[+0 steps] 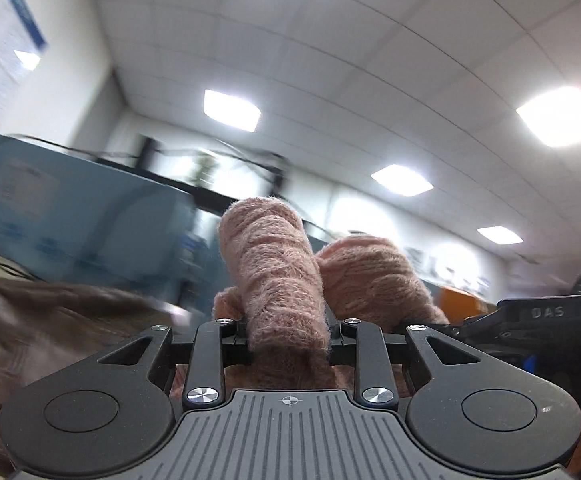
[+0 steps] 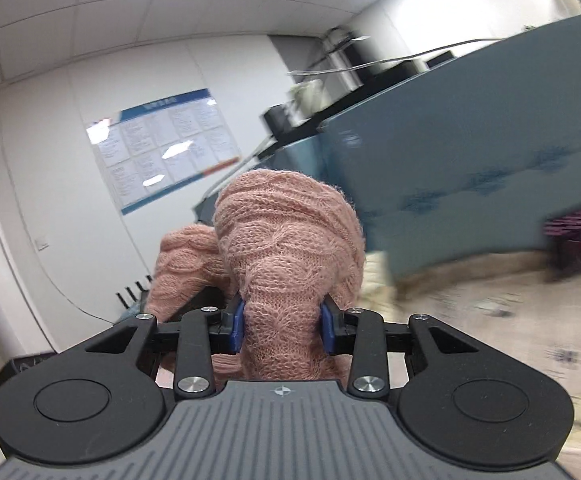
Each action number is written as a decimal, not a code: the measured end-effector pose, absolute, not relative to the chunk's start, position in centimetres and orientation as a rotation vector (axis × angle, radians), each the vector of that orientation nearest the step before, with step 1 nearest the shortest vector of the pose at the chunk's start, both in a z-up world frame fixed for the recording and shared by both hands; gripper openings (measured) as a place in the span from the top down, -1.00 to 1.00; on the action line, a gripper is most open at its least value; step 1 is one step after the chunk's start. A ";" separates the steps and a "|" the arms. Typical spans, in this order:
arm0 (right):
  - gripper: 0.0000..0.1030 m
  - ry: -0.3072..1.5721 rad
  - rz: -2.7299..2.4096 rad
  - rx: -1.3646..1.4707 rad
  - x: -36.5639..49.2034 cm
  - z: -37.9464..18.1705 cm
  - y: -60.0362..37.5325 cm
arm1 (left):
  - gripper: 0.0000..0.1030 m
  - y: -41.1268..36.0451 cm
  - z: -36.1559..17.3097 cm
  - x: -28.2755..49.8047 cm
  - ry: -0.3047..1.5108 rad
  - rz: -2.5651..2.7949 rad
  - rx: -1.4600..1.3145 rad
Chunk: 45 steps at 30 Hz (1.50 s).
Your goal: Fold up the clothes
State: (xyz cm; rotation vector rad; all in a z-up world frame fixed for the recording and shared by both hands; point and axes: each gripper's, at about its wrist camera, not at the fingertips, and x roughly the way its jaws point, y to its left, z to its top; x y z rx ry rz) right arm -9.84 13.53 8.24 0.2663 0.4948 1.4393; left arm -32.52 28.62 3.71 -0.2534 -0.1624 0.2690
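Observation:
A pink cable-knit sweater (image 1: 278,264) is bunched between the jaws of my left gripper (image 1: 288,338), which is shut on it and tilted up toward the ceiling. A second fold of the same knit (image 1: 374,280) bulges to its right. My right gripper (image 2: 282,332) is shut on another bunch of the pink sweater (image 2: 290,240), its blue pads (image 2: 237,326) pressed into the knit. A further lump of it (image 2: 182,264) hangs to the left. The right gripper's black body (image 1: 546,316) shows at the left wrist view's right edge.
A blue-grey partition (image 2: 470,168) stands to the right, with dark equipment and cables on top. A brown garment (image 1: 30,332) lies at lower left in the left wrist view. A white wall with a notice board (image 2: 162,148) and a patterned floor (image 2: 510,320) are visible.

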 end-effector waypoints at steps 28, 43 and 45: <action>-0.75 0.457 1.274 -0.069 -8.6 1.9 0.9 | -0.73 24.7 3.3 -22.4 0.214 0.300 -0.388; 0.21 0.563 1.170 -0.050 -5.9 0.0 3.5 | -0.75 25.8 1.1 -21.1 0.284 0.217 -0.505; 0.48 0.567 1.149 -0.004 -5.3 -0.1 2.8 | -0.75 25.5 0.6 -20.6 0.319 0.187 -0.503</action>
